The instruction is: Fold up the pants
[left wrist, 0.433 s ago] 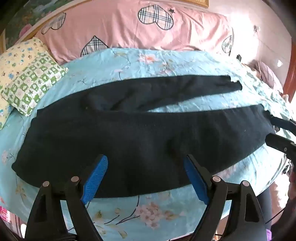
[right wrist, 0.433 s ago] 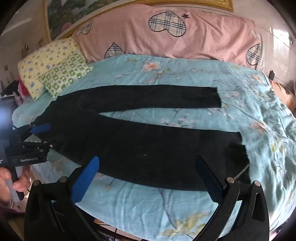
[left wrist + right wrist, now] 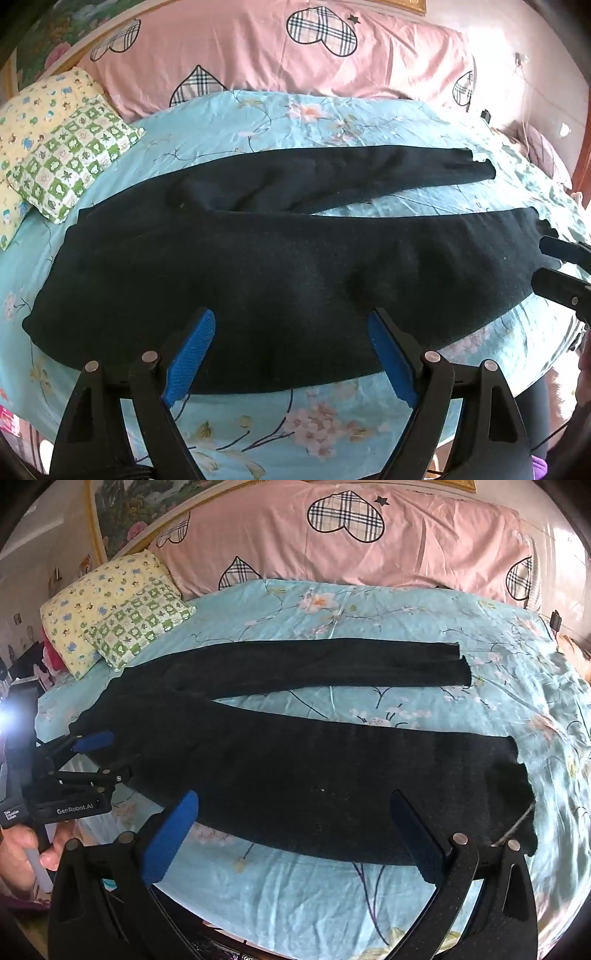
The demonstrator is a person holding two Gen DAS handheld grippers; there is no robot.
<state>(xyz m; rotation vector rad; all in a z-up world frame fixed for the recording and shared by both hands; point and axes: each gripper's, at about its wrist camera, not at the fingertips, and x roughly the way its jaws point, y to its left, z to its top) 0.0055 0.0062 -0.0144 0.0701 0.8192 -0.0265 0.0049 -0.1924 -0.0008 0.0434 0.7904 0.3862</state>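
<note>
Black pants [image 3: 280, 266] lie spread flat on the blue floral bedsheet [image 3: 332, 125], waist at the left, both legs running right and splayed apart. They also show in the right wrist view [image 3: 314, 768]. My left gripper [image 3: 290, 332] is open, hovering over the near edge of the near leg by the thigh. My right gripper [image 3: 295, 812] is open over the near leg's lower part. The right gripper also shows at the right edge of the left wrist view [image 3: 550, 264], near the near leg's cuff. The left gripper shows in the right wrist view [image 3: 107, 753] near the waistband.
A pink quilt with plaid hearts [image 3: 295, 66] lies along the back of the bed. Two patterned pillows [image 3: 70, 155] sit at the back left. The bed's near edge [image 3: 295, 915] is just below my grippers. A hand [image 3: 26, 845] holds the left gripper's handle.
Both grippers have shifted only slightly; the views are nearly the same. The pants have not moved.
</note>
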